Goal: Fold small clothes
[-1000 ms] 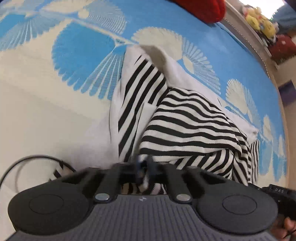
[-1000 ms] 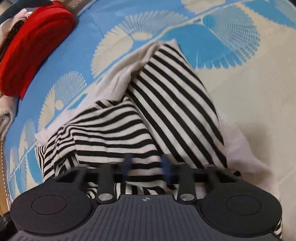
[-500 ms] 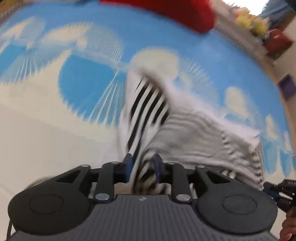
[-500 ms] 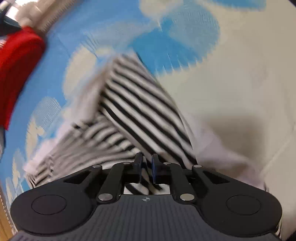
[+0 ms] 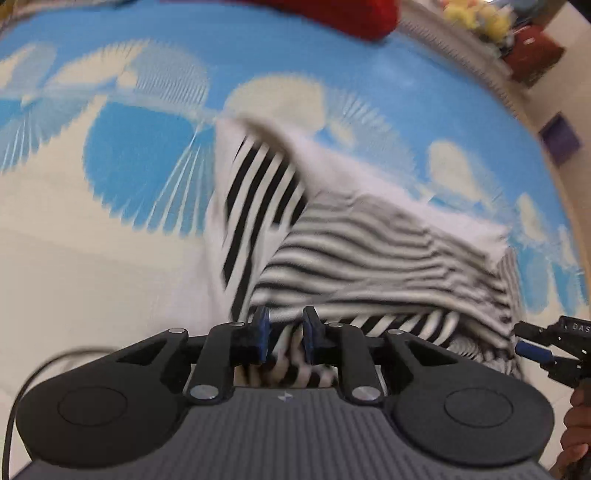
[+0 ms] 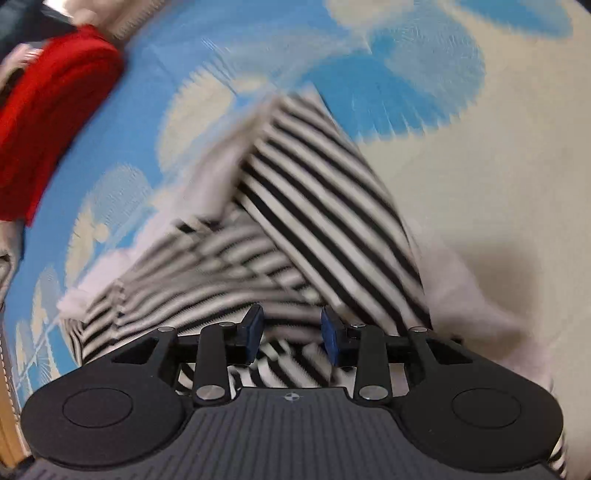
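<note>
A black-and-white striped garment (image 5: 354,251) with white edges lies crumpled on a blue and cream patterned sheet (image 5: 140,162). It also shows in the right wrist view (image 6: 317,206). My left gripper (image 5: 286,334) has its jaws slightly apart with striped cloth between them at the garment's near edge. My right gripper (image 6: 291,334) is open over the near edge, with striped cloth lying between its fingers. The right gripper's tip shows at the right edge of the left wrist view (image 5: 554,350).
A red folded cloth (image 6: 48,122) lies at the far side of the sheet, also visible in the left wrist view (image 5: 347,14). Toys and a red box (image 5: 524,51) stand beyond the bed edge. A black cable (image 5: 33,376) curves at the left.
Both grippers closed on the garment's near edge half a second ago and have now opened, the right one wider. The cloth has shifted and is blurred with motion.
</note>
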`<state>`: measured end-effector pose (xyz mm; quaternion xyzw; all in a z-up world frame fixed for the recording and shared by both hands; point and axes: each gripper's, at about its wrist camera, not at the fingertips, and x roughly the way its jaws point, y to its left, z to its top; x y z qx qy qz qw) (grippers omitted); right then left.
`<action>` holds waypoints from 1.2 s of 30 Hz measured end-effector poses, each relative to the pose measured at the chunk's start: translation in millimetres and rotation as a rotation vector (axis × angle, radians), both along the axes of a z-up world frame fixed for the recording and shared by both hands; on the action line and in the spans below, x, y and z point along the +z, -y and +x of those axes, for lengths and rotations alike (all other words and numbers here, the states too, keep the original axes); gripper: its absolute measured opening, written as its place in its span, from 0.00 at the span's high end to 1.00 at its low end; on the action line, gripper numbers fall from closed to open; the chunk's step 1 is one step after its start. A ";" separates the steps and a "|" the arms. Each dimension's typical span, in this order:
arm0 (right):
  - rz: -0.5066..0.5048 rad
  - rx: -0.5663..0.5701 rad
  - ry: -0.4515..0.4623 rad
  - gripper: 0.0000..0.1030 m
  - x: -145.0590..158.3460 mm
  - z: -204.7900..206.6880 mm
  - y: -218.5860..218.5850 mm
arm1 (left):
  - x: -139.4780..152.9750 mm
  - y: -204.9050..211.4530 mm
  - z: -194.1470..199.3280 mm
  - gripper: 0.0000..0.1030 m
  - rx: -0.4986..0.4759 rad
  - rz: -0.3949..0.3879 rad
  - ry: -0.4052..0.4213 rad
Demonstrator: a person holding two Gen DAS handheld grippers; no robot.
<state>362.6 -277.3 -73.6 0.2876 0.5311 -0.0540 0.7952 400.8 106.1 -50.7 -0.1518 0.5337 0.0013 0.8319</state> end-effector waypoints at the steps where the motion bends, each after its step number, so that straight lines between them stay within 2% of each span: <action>1: -0.018 0.014 0.040 0.59 6.5 0.8 0.3 | -0.6 0.5 -0.9 0.79 -0.006 -0.001 0.004; 2: -0.020 0.023 0.058 0.53 9.2 1.7 0.7 | -5.9 1.3 -0.4 0.79 -0.014 0.014 -0.018; 3: -0.012 0.030 0.044 0.52 7.1 1.2 1.2 | -11.6 4.9 3.6 0.79 -0.017 0.047 -0.064; 4: -0.007 0.036 0.003 0.52 0.8 2.5 4.1 | -21.2 5.1 3.2 0.79 -0.016 0.066 -0.112; 5: -0.007 0.033 -0.042 0.52 -5.1 0.9 8.2 | -26.4 4.0 2.2 0.79 -0.014 0.054 -0.139; 6: -0.006 0.018 -0.090 0.52 -12.9 1.7 13.7 | -26.4 4.4 -0.2 0.79 -0.011 0.038 -0.145; 8: -0.003 -0.012 -0.094 0.51 -10.1 0.4 16.4 | -6.7 5.6 -4.9 0.79 -0.017 0.046 -0.090; 10: -0.056 0.002 -0.014 0.52 14.3 -2.6 14.0 | 23.2 5.8 -14.6 0.75 -0.033 0.049 0.018; 13: -0.122 0.044 0.180 0.52 67.9 -14.8 15.0 | 59.7 3.3 -38.1 0.73 -0.056 0.053 0.130; 18: -0.125 0.064 0.392 0.49 142.6 -84.7 31.2 | 109.7 -2.2 -101.3 0.73 -0.118 0.120 0.213; 20: -0.122 0.124 0.445 0.45 158.5 -117.8 37.6 | 122.3 -1.5 -132.5 0.72 -0.140 0.135 0.245; 21: -0.126 0.152 0.464 0.44 161.0 -134.5 40.8 | 125.8 -1.5 -151.2 0.67 -0.150 0.132 0.261; 23: -0.139 0.180 0.488 0.41 157.8 -175.9 50.1 | 122.4 -3.6 -190.0 0.63 -0.150 0.115 0.285; 25: -0.161 0.173 0.464 0.41 141.5 -206.8 55.9 | 107.5 -1.7 -219.9 0.62 -0.134 0.103 0.271; 28: -0.151 0.114 0.357 0.41 102.8 -249.2 67.5 | 68.5 1.8 -253.3 0.61 -0.106 0.081 0.233; 30: -0.113 0.056 0.229 0.40 75.9 -259.8 75.1 | 40.3 2.0 -262.3 0.61 -0.080 0.088 0.141; 31: -0.080 0.038 0.233 0.41 66.6 -265.6 78.1 | 32.0 2.0 -262.1 0.61 -0.064 0.094 0.105; 32: -0.090 0.041 0.213 0.41 57.6 -268.4 76.0 | 26.5 1.6 -262.9 0.56 -0.055 0.089 0.091; 33: -0.136 0.047 0.158 0.41 46.3 -267.4 73.4 | 21.3 1.0 -262.3 0.43 -0.052 0.085 0.074; 35: -0.165 0.051 0.123 0.41 30.2 -266.1 71.4 | 14.6 -1.2 -259.5 0.35 -0.034 0.083 0.042; 36: -0.168 0.061 0.099 0.41 24.0 -262.8 70.5 | 10.5 -3.1 -259.4 0.35 -0.020 0.085 0.027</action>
